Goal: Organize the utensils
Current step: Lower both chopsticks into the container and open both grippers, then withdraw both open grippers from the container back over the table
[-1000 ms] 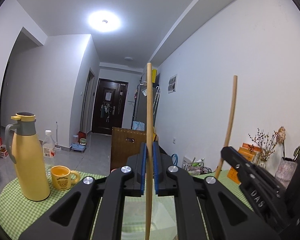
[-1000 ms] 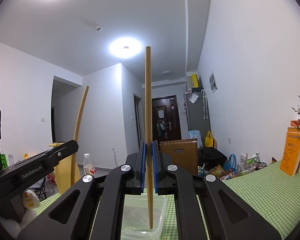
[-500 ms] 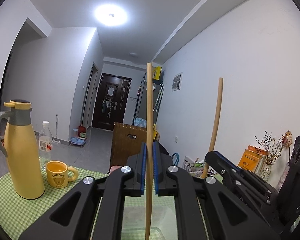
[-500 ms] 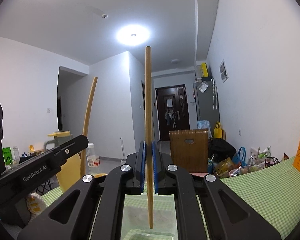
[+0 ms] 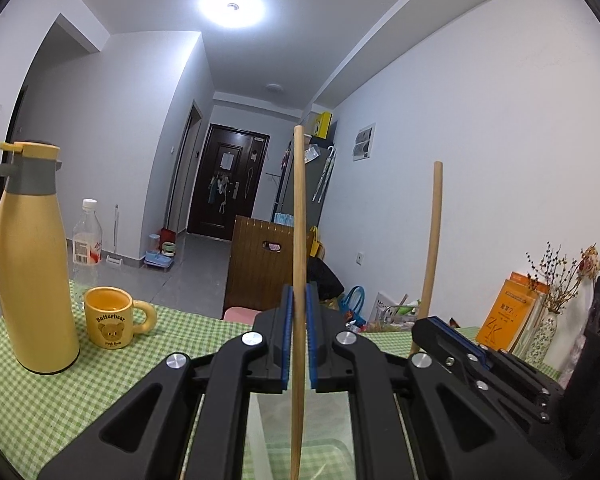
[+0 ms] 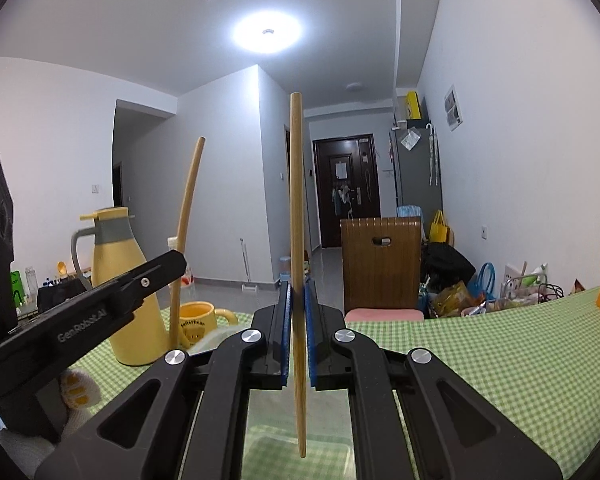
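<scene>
While each claw (image 5: 299, 340) (image 6: 296, 336) pinches a chopstick (image 5: 299, 240) (image 6: 297, 220), both sticks stand seemingly upright.

Home flat: gingham-clothed table (image 5: 40, 392), yellow thermos jug (image 5: 30, 264), bear mug (image 5: 110, 322), hallway entry door (image 5: 230, 184)

chopstick (image 5: 299, 240): pale wood, smooth, matt
2nd chopstick (image 6: 296, 240): same wood, slight sheen
left tongs (image 5: 298, 344): matt black plastic, blue rubbery pads, shiny metal screws
desk cloth (image 5: 40, 400): green/white check fabric, matt
flask (image 5: 32, 264): yellow, satin; grey plastic collar
mug (image 5: 110, 322): glossy ceramic
box (image 6: 296, 456): clear plastic, glossy
</scene>
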`<action>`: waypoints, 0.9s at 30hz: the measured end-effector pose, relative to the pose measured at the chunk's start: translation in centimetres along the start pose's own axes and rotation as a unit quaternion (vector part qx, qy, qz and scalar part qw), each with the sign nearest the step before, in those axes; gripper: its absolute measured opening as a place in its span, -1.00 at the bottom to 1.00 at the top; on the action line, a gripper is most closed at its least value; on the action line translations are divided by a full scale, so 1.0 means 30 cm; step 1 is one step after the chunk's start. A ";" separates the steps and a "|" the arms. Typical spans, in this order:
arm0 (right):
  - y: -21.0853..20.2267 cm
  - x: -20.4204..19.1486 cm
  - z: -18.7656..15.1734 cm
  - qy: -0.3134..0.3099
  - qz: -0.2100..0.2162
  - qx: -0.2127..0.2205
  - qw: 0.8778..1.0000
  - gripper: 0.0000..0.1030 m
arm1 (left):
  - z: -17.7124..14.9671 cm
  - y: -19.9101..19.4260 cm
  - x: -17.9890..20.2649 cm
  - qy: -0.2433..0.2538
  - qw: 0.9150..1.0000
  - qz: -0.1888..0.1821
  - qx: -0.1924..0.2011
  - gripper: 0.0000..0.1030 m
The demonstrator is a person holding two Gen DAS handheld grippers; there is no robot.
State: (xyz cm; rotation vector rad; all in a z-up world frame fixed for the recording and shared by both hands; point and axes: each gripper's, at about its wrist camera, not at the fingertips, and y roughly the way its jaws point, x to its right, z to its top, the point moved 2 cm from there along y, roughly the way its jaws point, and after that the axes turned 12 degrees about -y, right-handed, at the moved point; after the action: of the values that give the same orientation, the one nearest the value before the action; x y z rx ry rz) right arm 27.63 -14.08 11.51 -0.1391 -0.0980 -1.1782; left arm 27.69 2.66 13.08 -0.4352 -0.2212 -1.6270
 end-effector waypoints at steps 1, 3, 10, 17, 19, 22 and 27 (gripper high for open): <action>0.002 -0.004 -0.008 -0.004 0.001 -0.004 1.000 -0.87 | -0.011 0.010 -0.006 0.003 1.000 0.001 -0.001 -0.92; 0.009 -0.009 -0.020 -0.010 0.004 -0.016 1.000 -0.87 | -0.032 0.026 -0.016 0.009 1.000 0.002 -0.007 -0.92; 0.048 0.015 -0.033 -0.003 0.016 -0.080 0.997 -0.87 | -0.063 0.054 -0.029 0.025 0.999 0.007 -0.032 -0.89; 0.029 0.093 -0.013 0.028 -0.012 -0.114 0.993 0.49 | -0.013 0.001 -0.027 0.013 0.999 0.014 -0.026 0.40; 0.022 0.130 -0.005 0.046 -0.023 -0.126 0.991 0.76 | 0.022 -0.014 -0.042 0.000 0.999 0.035 -0.020 0.82; 0.001 0.160 0.010 0.050 -0.041 -0.131 0.989 0.85 | 0.061 -0.028 -0.054 -0.017 0.997 0.067 -0.027 0.86; -0.026 0.178 0.032 0.048 -0.048 -0.129 0.989 0.85 | 0.072 -0.009 -0.073 -0.032 0.994 0.078 -0.069 0.86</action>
State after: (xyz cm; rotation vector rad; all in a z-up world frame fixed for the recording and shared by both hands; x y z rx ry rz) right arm 28.92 -19.10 13.30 -0.3082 0.1350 -1.2893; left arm 27.85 5.55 14.16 -0.5965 -0.1187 -1.4820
